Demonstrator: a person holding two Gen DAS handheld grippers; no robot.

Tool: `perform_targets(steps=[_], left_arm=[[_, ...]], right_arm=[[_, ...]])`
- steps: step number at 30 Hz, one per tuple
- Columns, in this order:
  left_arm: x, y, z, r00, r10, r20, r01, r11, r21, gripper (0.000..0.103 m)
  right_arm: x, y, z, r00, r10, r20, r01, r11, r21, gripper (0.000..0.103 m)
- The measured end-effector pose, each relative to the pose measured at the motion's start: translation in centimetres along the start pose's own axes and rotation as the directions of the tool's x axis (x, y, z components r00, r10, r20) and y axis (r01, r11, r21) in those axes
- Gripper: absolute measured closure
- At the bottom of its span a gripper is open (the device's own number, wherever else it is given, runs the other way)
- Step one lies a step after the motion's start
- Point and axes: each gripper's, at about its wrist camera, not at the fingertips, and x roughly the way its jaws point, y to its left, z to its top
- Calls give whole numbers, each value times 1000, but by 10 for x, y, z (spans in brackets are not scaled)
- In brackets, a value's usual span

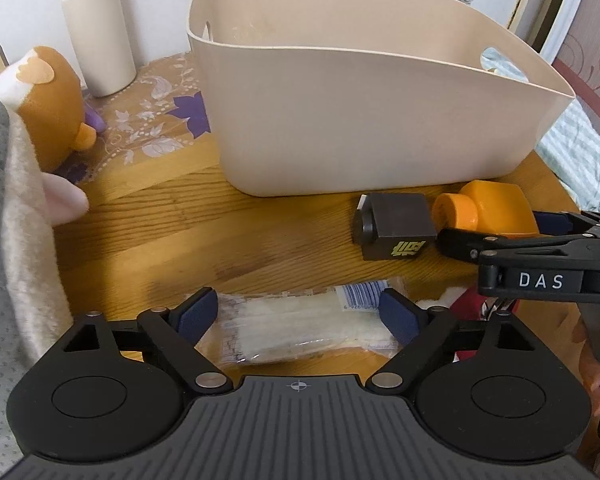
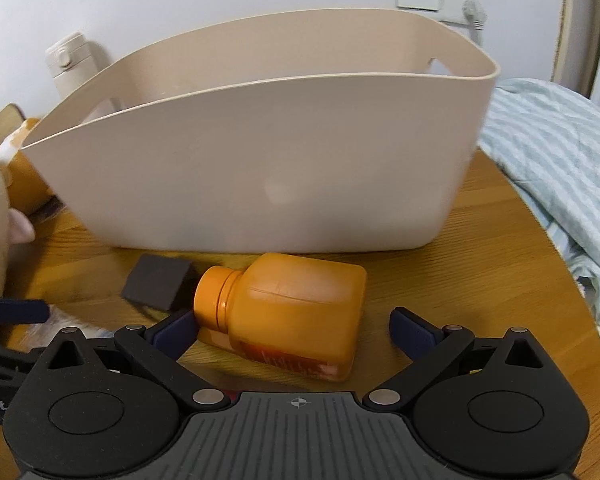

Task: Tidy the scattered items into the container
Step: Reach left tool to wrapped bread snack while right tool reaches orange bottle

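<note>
Orange bottle [image 2: 288, 312] lies on its side between the spread right gripper [image 2: 294, 326] fingers (untouched), left gripper [image 1: 298, 314] open around clear packet [image 1: 300, 328].

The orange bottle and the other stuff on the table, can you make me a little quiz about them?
1. True or false: the orange bottle stands upright.
2. What lies between the left tongs? A) clear packet B) dark box C) plush toy
3. Fill in: the bottle lies in front of the beige ___.

Key: 1 false, it lies on its side between the open right tongs. 2 A. 3 container.
</note>
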Motion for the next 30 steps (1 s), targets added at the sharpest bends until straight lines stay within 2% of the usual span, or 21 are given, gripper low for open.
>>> perform_targets(steps=[6, 9, 12, 15, 17, 19, 21, 23, 25, 27, 30], left_arm=[[0, 1, 1, 1000, -5, -2, 5, 999, -42, 12], [-7, 6, -6, 1000, 12, 2, -11, 993, -117, 12], [-13, 11, -17, 1000, 15, 10, -13, 974, -227, 12], [-20, 14, -25, 999, 9, 34, 2, 943, -333, 12], [-25, 11, -24, 999, 30, 43, -14, 942, -335, 12], [-27, 1, -18, 997, 74, 35, -63, 970, -234, 12], [-25, -8, -12, 996, 84, 30, -82, 994, -71, 12], [-22, -16, -9, 996, 85, 21, -86, 994, 74, 12], [-19, -23, -6, 996, 86, -4, -84, 976, 203, 12], [-14, -28, -6, 996, 73, -46, -54, 944, 326, 12], [-8, -29, -10, 996, 26, -87, 14, 901, 434, 12]], right_arm=[[-2, -7, -3, 999, -38, 13, 38, 999, 7, 0], [-2, -7, -4, 999, -34, 12, 34, 999, -21, 0], [2, -4, -1, 1000, -29, 5, 29, 999, -34, 0], [-2, -9, -1, 1000, -14, 0, 14, 1000, -24, 0], [-4, -12, -2, 1000, -1, 0, 1, 1000, -16, 0], [-5, -16, -2, 1000, 6, 2, -6, 1000, -14, 0], [-6, -17, -2, 1000, 10, 2, -10, 1000, -18, 0], [-7, -20, -1, 1000, 14, -2, -14, 1000, -17, 0], [-9, -24, 2, 1000, 25, -6, -25, 1000, -9, 0], [-10, -27, 3, 1000, 30, -9, -30, 1000, -3, 0], [-6, -28, 4, 1000, 26, -8, -26, 1000, 3, 0]])
